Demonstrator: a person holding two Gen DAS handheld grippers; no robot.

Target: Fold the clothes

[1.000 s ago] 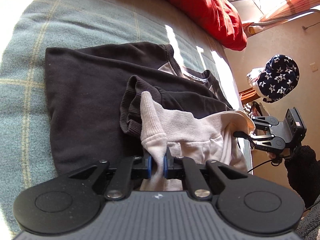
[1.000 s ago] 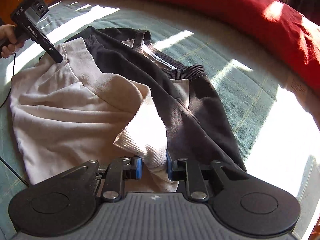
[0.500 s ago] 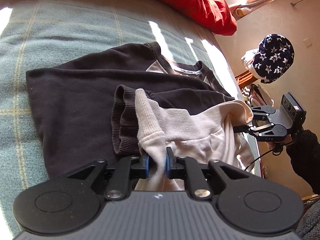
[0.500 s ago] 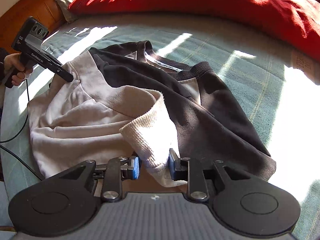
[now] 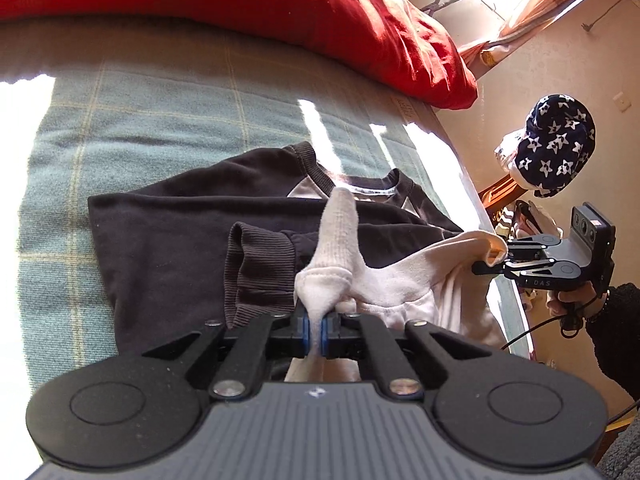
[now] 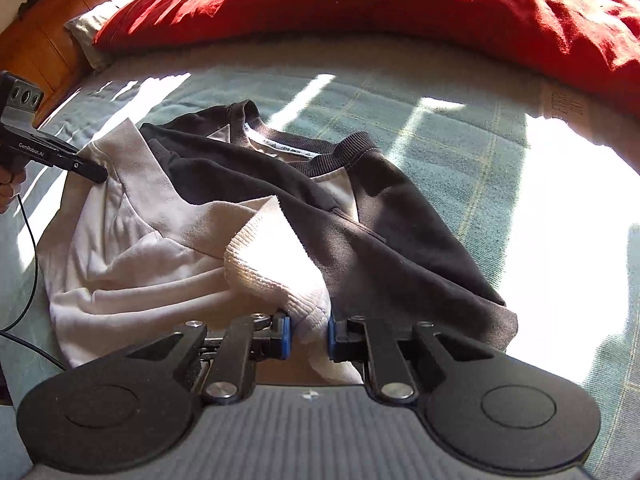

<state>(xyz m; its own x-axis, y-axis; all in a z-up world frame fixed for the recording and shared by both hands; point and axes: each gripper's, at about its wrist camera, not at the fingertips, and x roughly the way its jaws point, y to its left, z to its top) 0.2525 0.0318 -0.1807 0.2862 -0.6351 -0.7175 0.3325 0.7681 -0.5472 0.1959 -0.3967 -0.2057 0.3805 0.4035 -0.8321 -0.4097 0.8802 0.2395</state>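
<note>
- My left gripper [image 5: 315,330] is clamped tight on the white ribbed hem of the sweatshirt [image 5: 172,248]; the cloth bunches up and stands in a peak just ahead of the blue pads [image 5: 306,330].
- My right gripper [image 6: 308,338] has white ribbed hem between its pads, which stand wider apart than the left's; both touch the cloth, so it is grasping the hem.
- The sweatshirt, black with white panels, lies on the teal checked blanket [image 5: 160,120]. Collar [image 6: 304,152] points toward the red duvet [image 6: 360,0].
- The white lower part is lifted between the two grippers; the black part lies flat on the blanket.
- A black ribbed cuff [image 5: 260,268] sits folded over the body, just left of my left gripper.
- Left view shows the right gripper [image 5: 490,264] from the side, a hand [image 5: 568,300] behind it.
- Star-patterned navy fabric [image 5: 556,144] hangs beyond the bed edge.
</note>
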